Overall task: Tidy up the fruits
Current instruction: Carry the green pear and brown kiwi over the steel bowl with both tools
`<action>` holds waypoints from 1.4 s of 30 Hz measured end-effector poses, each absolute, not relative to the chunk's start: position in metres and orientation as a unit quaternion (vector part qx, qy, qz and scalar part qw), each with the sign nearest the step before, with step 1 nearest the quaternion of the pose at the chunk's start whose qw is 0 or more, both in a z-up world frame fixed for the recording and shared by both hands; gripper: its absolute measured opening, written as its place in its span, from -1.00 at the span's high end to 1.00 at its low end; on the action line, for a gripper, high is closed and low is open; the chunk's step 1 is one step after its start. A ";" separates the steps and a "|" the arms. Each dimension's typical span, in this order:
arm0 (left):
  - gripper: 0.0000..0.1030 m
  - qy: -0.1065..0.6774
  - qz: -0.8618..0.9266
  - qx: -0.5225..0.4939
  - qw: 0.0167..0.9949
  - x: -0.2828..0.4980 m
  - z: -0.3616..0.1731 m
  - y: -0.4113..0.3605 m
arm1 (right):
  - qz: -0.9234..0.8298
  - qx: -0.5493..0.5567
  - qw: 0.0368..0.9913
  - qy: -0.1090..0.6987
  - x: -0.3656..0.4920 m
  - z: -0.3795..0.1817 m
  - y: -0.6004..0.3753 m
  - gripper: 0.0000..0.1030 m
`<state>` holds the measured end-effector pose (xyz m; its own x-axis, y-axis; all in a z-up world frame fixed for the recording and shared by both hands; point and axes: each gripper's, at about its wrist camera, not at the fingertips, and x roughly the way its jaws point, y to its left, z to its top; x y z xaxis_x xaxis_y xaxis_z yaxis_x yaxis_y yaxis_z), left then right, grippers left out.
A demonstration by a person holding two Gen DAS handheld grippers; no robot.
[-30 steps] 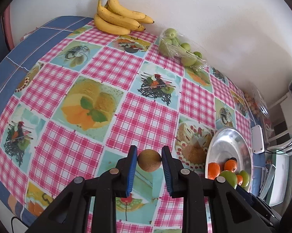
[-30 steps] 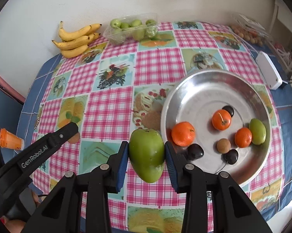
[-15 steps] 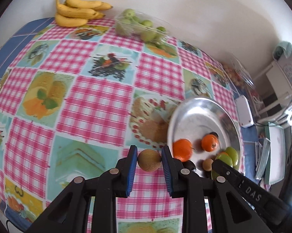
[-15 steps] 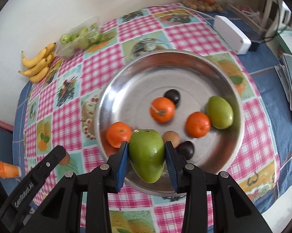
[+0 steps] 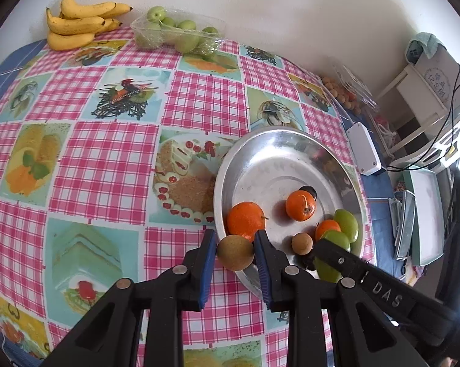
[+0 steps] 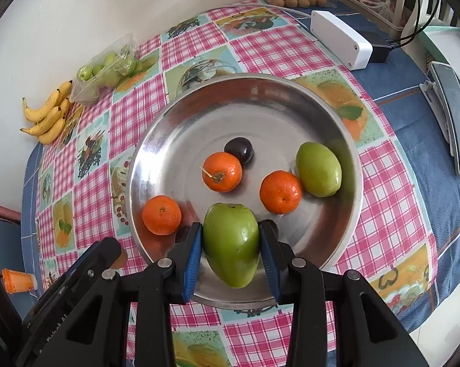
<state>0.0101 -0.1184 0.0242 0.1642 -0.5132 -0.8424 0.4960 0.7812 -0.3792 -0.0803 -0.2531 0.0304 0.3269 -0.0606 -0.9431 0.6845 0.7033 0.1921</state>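
Left claw [image 5: 235, 252]: clenched on a small round brown fruit [image 5: 235, 252], blue pads pressed against both its sides. In the left wrist view the fruit sits low centre of the frame, right at the near-left rim of the metal bowl [image 5: 260, 153].

Right claw [image 6: 231, 246]: clenched on a large green mango [image 6: 231, 244], stem end up, narrow end pointing down. In the right wrist view it is low centre of the frame, over the near part of the bowl [image 6: 245, 104].

Bowl contents, right wrist view:
- three oranges: one with a stalk near centre [image 6: 221, 171], one to the right of it [image 6: 280, 192], one at the left wall [image 6: 161, 214]
- a dark plum [image 6: 239, 150] touching the stalked orange from above
- a second green mango [image 6: 318, 168] at the right, touching the right orange
- left wrist view adds a second small brown fruit [image 5: 302, 243] near the bowl's front, beside the right claw's arm

Tabletop [image 5: 107, 168]: pink check cloth with food prints. Upper left of the left wrist frame: bunch of bananas [image 5: 80, 24] against the wall, clear tray of small green fruit [image 5: 177, 33] just to its right. White box [image 6: 340, 39] in the upper right of the right wrist frame, well apart from the bowl.
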 end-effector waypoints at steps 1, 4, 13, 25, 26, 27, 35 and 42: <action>0.46 0.554 -0.332 -0.008 0.764 0.012 0.024 -0.120 | -0.245 0.296 0.758 0.527 -0.079 0.030 -0.252 0.24; 0.47 0.553 -0.327 -0.003 0.766 0.018 0.022 -0.125 | -0.239 0.295 0.756 0.533 -0.074 0.027 -0.250 0.24; 0.46 0.533 -0.333 0.000 0.778 0.032 0.023 -0.138 | -0.215 0.291 0.765 0.533 -0.056 0.019 -0.247 0.24; 0.46 0.547 -0.346 -0.025 0.762 0.050 0.011 -0.157 | -0.223 0.288 0.763 0.534 -0.041 0.013 -0.257 0.24; 0.46 0.550 -0.347 -0.029 0.759 0.051 0.009 -0.157 | -0.224 0.289 0.762 0.534 -0.041 0.012 -0.258 0.24; 0.46 0.553 -0.348 -0.032 0.757 0.051 0.007 -0.158 | -0.225 0.289 0.762 0.535 -0.041 0.012 -0.258 0.24; 0.45 0.564 -0.340 -0.035 0.752 0.052 0.002 -0.158 | -0.228 0.289 0.757 0.540 -0.040 0.009 -0.258 0.24; 0.43 0.571 -0.340 -0.035 0.747 0.053 0.003 -0.157 | -0.225 0.289 0.758 0.540 -0.039 0.010 -0.258 0.24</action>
